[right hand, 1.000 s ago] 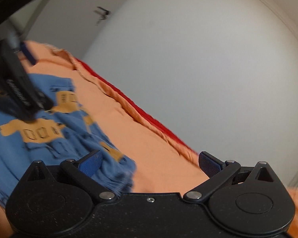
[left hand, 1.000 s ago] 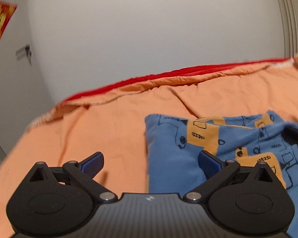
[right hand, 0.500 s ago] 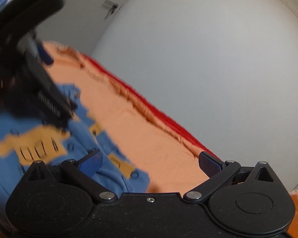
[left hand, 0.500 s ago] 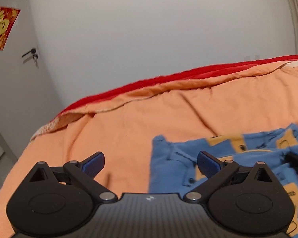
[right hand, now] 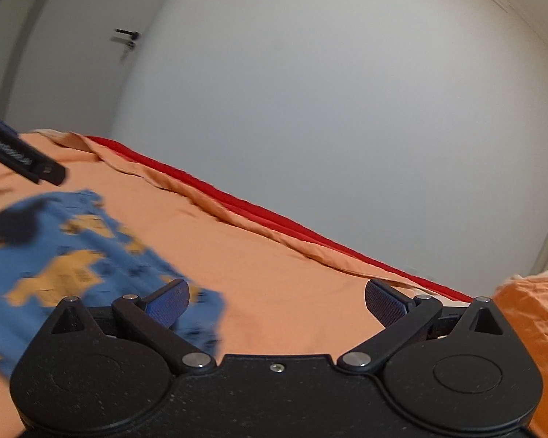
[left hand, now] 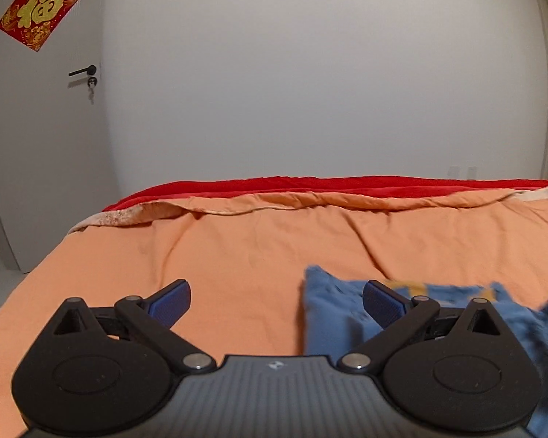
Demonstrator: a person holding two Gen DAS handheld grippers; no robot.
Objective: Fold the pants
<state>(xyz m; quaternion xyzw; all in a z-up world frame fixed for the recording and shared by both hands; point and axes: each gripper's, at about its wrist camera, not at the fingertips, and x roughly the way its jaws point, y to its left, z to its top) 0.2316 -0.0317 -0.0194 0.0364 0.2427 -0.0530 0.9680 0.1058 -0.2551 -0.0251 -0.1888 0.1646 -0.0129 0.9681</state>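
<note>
The blue pants with orange patches lie folded on the orange bedspread, at the lower right of the left wrist view and at the left of the right wrist view. My left gripper is open and empty, above the bed just left of the pants. My right gripper is open and empty, above the bed at the right of the pants. Part of the left gripper shows at the left edge of the right wrist view.
A red sheet runs along the bed's far edge against the white wall. A grey door with a black handle and a red paper sign stands at the left. An orange pillow lies at the right.
Both grippers have lifted and tilted up away from the pants, which sit lower in both views. More wall and the door have come into view. Both grippers stay open.
</note>
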